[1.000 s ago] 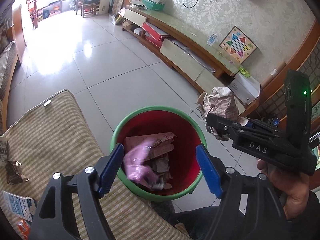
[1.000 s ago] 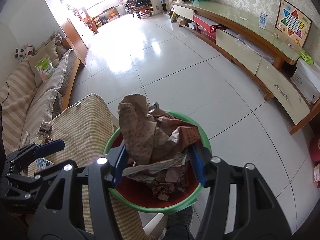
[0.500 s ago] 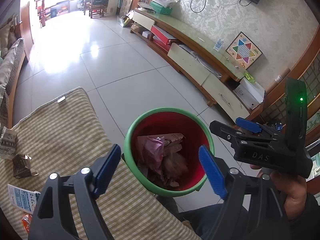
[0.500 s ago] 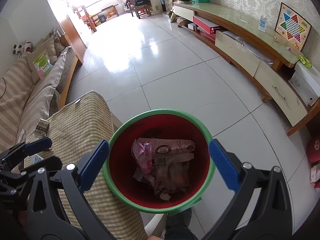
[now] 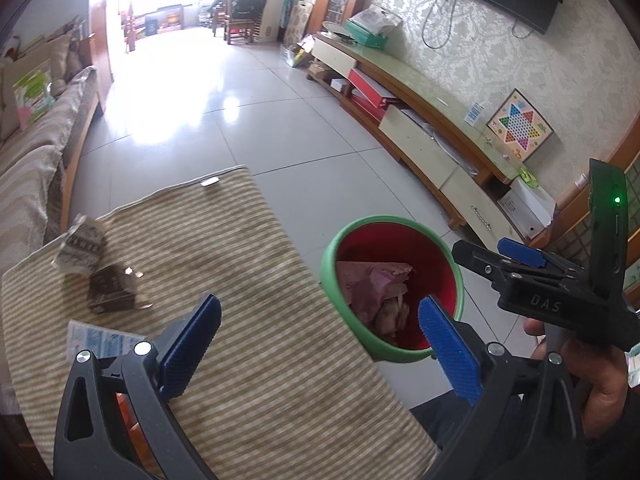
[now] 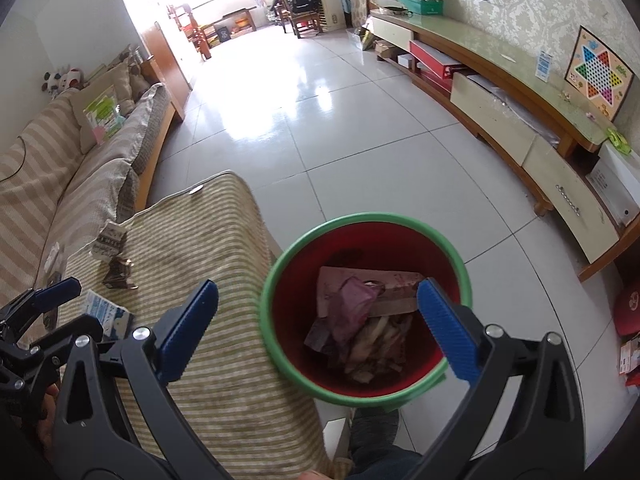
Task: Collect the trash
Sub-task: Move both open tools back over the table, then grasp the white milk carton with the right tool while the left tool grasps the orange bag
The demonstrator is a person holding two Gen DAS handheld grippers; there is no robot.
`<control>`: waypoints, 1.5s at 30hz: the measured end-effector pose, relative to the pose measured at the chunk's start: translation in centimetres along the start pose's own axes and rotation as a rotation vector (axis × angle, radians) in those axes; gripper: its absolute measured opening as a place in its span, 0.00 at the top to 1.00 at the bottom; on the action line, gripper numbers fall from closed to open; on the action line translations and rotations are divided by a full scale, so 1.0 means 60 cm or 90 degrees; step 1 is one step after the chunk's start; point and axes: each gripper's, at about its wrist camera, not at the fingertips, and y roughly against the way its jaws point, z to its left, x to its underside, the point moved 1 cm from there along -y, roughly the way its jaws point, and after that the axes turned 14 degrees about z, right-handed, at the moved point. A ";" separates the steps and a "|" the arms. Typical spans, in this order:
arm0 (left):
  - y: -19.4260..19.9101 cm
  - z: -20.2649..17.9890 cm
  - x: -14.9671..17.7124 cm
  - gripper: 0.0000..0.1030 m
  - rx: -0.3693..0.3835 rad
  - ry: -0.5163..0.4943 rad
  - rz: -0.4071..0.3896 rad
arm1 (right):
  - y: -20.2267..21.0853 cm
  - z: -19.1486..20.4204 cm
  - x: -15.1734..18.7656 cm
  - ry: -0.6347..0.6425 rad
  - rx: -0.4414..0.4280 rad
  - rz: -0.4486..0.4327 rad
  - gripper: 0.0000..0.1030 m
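Since both jaws have just been opening and hold nothing, the left tool (image 5: 316,344) and right tool (image 6: 318,316) are released. The trash (image 6: 360,320) lies in the bin (image 6: 304,376) under the right tool; remaining wrappers (image 5: 110,290) ahead-left may slip when pinched thinly.

Left hand-held gripper (image 5: 318,330): tilted steeply downward, jaws just opening further, now spread wide, nothing between the blue pads. Right hand-held gripper (image 6: 318,314): same downward tilt, jaws just opened wide, empty. Right hand (image 5: 592,376) wraps its handle.
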 end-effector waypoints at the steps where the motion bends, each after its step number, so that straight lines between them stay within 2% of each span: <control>1: 0.007 0.011 0.009 0.08 -0.003 0.006 -0.003 | 0.003 0.012 0.001 0.006 -0.001 -0.001 0.05; 7: 0.051 0.093 0.068 0.08 -0.037 0.053 -0.013 | 0.014 0.098 0.014 0.054 -0.010 -0.005 0.05; 12: 0.067 0.171 0.125 0.08 -0.058 0.096 0.007 | 0.013 0.179 0.029 0.102 -0.018 -0.002 0.05; 21: 0.037 0.250 0.202 0.08 -0.074 0.129 0.067 | -0.022 0.296 0.056 0.172 -0.033 0.029 0.05; 27: -0.003 0.279 0.217 0.08 -0.097 0.130 0.100 | -0.053 0.334 0.060 0.207 -0.030 0.051 0.05; 39: -0.087 0.324 0.199 0.08 -0.120 0.096 0.164 | -0.140 0.370 0.050 0.237 -0.025 0.105 0.05; 45: -0.104 0.325 0.194 0.07 -0.129 0.065 0.165 | -0.168 0.377 0.044 0.241 -0.022 0.120 0.05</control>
